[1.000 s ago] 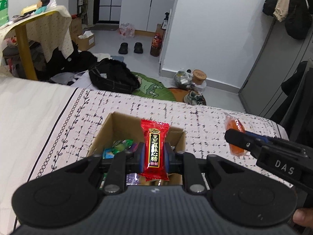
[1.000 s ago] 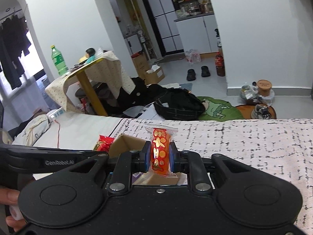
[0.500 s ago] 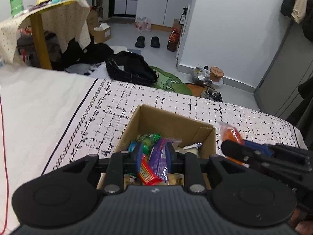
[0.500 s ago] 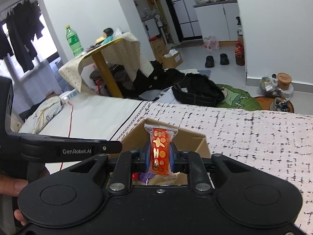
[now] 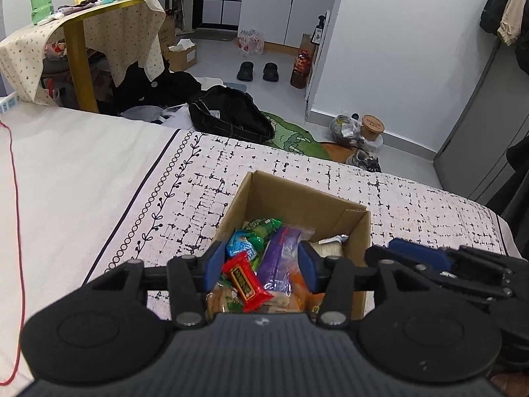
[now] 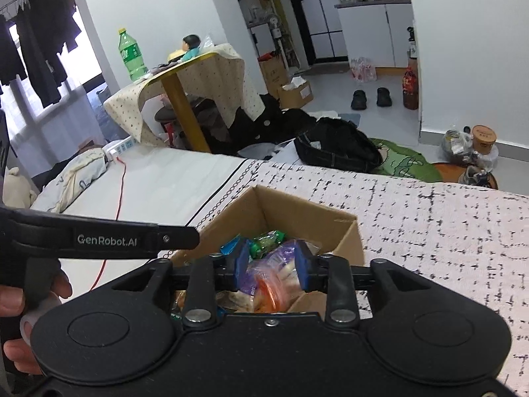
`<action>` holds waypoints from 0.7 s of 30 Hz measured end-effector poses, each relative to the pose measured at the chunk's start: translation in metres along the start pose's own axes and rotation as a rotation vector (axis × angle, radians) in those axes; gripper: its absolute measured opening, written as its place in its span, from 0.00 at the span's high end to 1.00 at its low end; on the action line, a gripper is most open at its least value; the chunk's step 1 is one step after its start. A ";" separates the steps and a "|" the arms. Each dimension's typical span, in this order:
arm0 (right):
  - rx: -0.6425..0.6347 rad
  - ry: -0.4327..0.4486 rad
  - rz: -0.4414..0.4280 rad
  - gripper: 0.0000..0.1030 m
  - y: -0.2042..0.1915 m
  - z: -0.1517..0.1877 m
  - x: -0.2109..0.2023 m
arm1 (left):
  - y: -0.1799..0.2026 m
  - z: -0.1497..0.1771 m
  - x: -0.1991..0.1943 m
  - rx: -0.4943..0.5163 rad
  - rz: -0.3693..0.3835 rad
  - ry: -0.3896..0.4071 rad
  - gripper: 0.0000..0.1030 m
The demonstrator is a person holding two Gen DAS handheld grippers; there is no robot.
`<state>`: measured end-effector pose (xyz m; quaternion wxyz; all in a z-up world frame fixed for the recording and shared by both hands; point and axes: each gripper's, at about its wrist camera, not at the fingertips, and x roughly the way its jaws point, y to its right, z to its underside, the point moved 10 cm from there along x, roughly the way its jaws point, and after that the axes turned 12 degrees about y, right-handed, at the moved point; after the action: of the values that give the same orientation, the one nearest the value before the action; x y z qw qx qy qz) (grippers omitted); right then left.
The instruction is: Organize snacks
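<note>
Since the earlier frames, both sweets have been let go: the red-wrapped candy (image 5: 247,281) once pinched in the left gripper (image 5: 260,264) is now seen lying tilted on the heap inside the cardboard box (image 5: 307,198), and the orange packet (image 6: 269,289) formerly clamped in the right gripper (image 6: 271,266) is seen blurred below its pads, apart from them. The jaws of both grippers have just been opening and are now spread, with nothing pressed between them.

The box is found open-topped and well filled; a purple packet (image 5: 281,258), a green wrapper (image 5: 263,226) and a blue wrapper (image 5: 239,246) are noted among the contents, below the rim. Both grippers are held over the near edge of the box, side by side, the right one just beside the box's right wall in the left wrist view. A hand (image 6: 20,301) is seen on the left gripper's handle.

The box is set on a patterned cover (image 5: 205,185). Beyond the far wall of the box a bare strip of cover is noted up to the bed edge. Left of the box, open plain sheet is recorded, crossed far off by a red cable (image 5: 18,178). Right of the box, bare cover extends to the edge.
</note>
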<state>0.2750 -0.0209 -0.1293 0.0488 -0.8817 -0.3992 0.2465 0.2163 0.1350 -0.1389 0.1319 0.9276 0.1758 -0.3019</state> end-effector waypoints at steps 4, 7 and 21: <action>0.026 0.011 0.014 0.58 0.010 -0.001 -0.008 | 0.003 0.000 -0.002 -0.009 0.002 0.000 0.40; 0.044 0.011 0.025 0.51 0.017 0.000 -0.013 | 0.006 0.002 -0.005 -0.010 0.000 -0.004 0.32; 0.048 0.125 0.150 0.03 0.060 -0.020 -0.076 | 0.026 0.001 -0.039 -0.023 0.009 0.010 0.16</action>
<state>0.2824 -0.1146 -0.0988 0.0763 -0.9214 -0.3223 0.2034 0.1966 0.1017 -0.1126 0.1431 0.9283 0.1759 -0.2946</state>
